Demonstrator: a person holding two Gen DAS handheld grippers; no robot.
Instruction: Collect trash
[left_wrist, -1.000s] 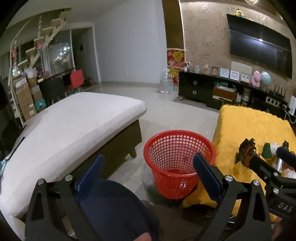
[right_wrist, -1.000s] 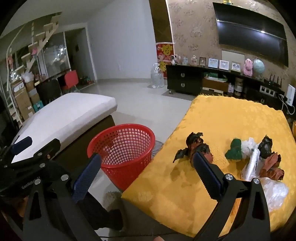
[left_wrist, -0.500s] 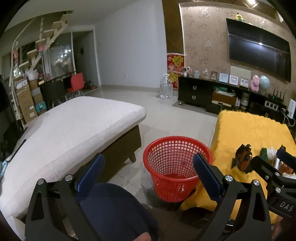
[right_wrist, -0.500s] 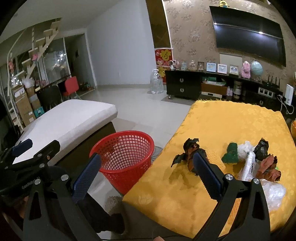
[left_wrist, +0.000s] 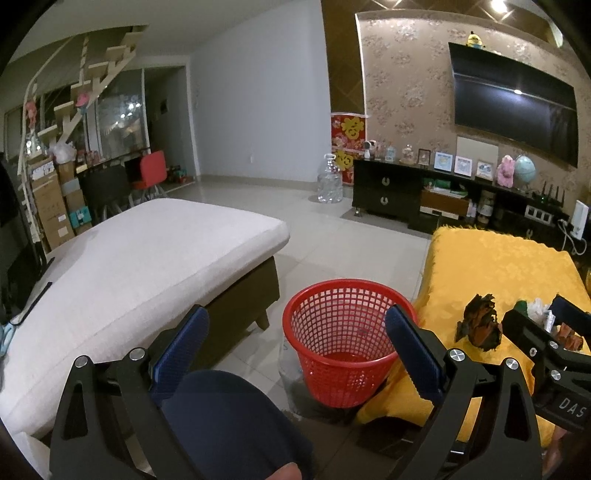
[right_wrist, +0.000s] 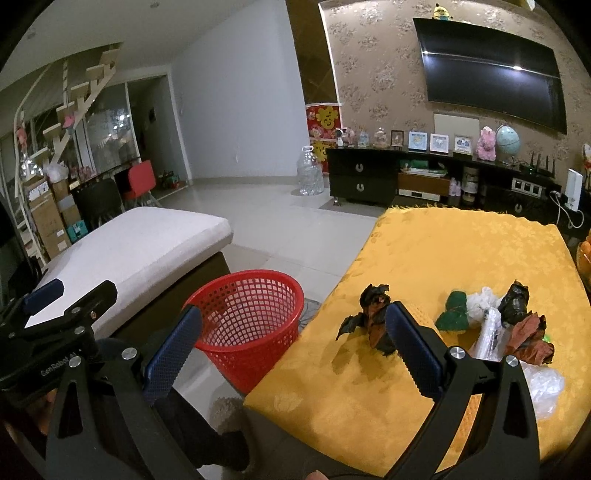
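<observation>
A red mesh basket (left_wrist: 341, 339) (right_wrist: 247, 319) stands on the floor beside a table under a yellow cloth (right_wrist: 461, 258) (left_wrist: 491, 262). On the cloth lie a dark brown crumpled wrapper (right_wrist: 373, 319) (left_wrist: 478, 326), a green wad (right_wrist: 454, 312), white plastic (right_wrist: 484, 301), a black wad (right_wrist: 515, 301), a reddish-brown wrapper (right_wrist: 530, 334) and clear plastic (right_wrist: 543, 384). My left gripper (left_wrist: 295, 354) is open above the floor, left of the basket. My right gripper (right_wrist: 291, 350) is open over the table's near left corner, with the brown wrapper just beyond its right finger. Both hold nothing.
A white cushioned bench (left_wrist: 122, 266) stands left of the basket. A dark-clothed knee (left_wrist: 229, 424) of the person fills the bottom of the left wrist view. A black TV cabinet (right_wrist: 424, 181) and a water jug (right_wrist: 308, 171) stand at the far wall across the tiled floor.
Both grippers have risen and pulled back slightly, so the basket and the trash sit a little lower and farther in view. Both stay open.
</observation>
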